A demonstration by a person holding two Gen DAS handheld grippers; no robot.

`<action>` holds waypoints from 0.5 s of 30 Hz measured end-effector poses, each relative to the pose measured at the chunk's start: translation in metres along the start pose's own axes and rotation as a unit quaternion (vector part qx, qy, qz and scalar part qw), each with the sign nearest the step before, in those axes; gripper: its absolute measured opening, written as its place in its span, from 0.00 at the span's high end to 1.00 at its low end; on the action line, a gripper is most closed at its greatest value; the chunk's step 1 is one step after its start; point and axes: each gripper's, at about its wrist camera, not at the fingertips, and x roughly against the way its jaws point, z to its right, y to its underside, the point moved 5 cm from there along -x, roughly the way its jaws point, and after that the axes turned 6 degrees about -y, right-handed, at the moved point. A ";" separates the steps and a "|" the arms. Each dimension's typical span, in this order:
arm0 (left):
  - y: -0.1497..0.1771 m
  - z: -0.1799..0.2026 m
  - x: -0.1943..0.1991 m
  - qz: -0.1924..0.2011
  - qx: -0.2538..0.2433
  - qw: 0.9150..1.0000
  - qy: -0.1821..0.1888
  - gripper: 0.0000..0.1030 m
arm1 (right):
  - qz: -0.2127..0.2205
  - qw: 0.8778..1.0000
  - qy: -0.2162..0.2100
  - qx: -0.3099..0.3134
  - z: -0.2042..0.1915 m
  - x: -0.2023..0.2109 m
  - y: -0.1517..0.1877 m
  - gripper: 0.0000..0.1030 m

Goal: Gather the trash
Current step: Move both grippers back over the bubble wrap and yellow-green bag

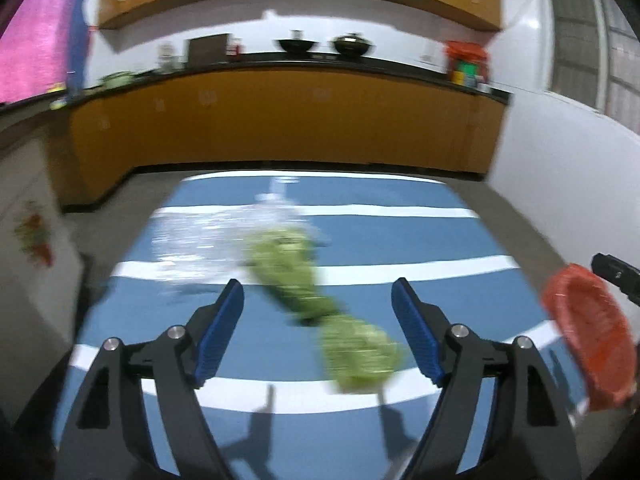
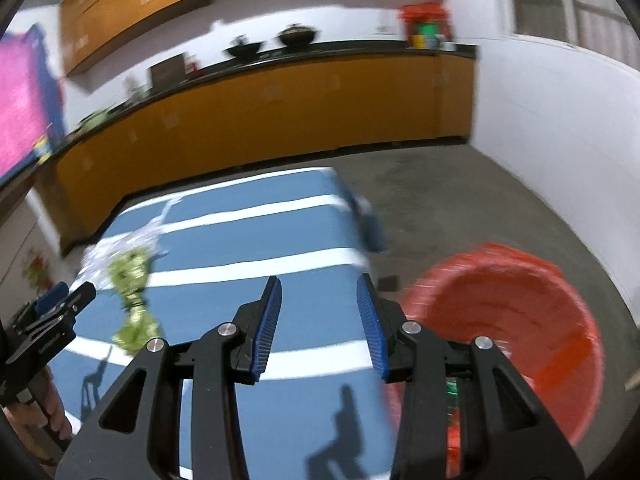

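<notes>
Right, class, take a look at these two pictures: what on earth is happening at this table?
A person with a two-finger gripper in each hand is clearing trash from a blue table with white stripes. The left gripper is open over a green wrapper that lies beside clear crumpled plastic; nothing is between its pads. The right gripper is also open and empty, pointing toward the table edge. A red bin stands on the floor beside the table, with some trash showing inside it.

A blue, white-striped table (image 1: pixel 420 240) bears a green wrapper (image 1: pixel 304 280); clear plastic (image 1: pixel 200 236) lies beside it.
</notes>
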 end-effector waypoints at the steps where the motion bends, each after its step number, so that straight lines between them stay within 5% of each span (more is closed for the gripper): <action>1: 0.000 -0.011 0.000 0.000 0.006 1.000 -0.011 0.25 | -0.003 1.000 -0.006 0.005 -0.008 -0.005 -0.001 0.61; 5: 0.005 -0.064 0.000 0.000 0.034 0.998 -0.060 0.21 | -0.027 0.998 -0.051 0.037 -0.060 -0.034 0.000 0.61; 15: 0.016 -0.128 0.003 -0.008 0.076 0.992 -0.101 0.20 | -0.089 0.983 -0.119 0.108 -0.160 -0.093 0.022 0.61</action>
